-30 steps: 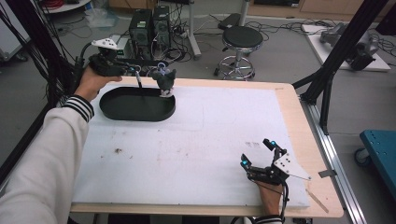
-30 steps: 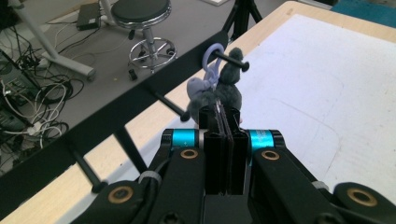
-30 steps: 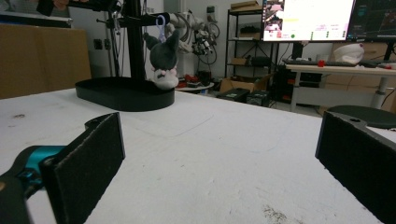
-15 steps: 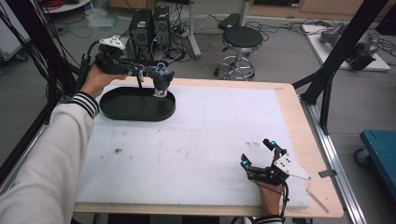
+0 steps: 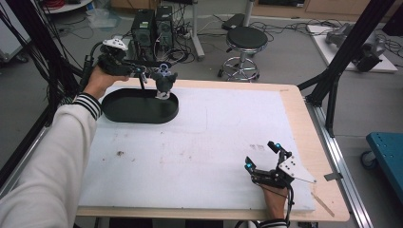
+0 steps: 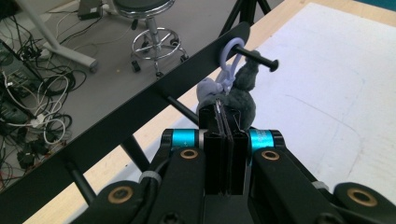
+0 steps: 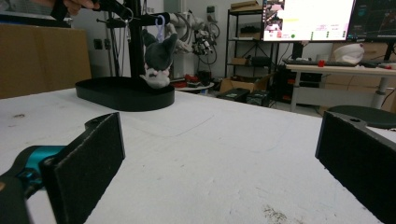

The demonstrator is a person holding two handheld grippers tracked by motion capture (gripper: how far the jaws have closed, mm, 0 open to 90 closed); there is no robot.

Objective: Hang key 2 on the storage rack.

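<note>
Left hand-held gripper [image 6: 223, 122] clamped on grey plush keychain [image 6: 243, 91] to work its loop [image 6: 227, 56] along rack peg [image 6: 254, 54]; right hand-held gripper [image 5: 262, 157] wide, idle on table [image 5: 228, 123].

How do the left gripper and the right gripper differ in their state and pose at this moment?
The left gripper has its jaws shut, apparently on the plush keychain that hangs by its loop on a peg of the black rack; the right gripper has its jaws open with nothing between them. The left gripper is raised over the rack at the table's far side, the right one rests low on the white mat near the person. Both have black jaws and blue parts.
</note>
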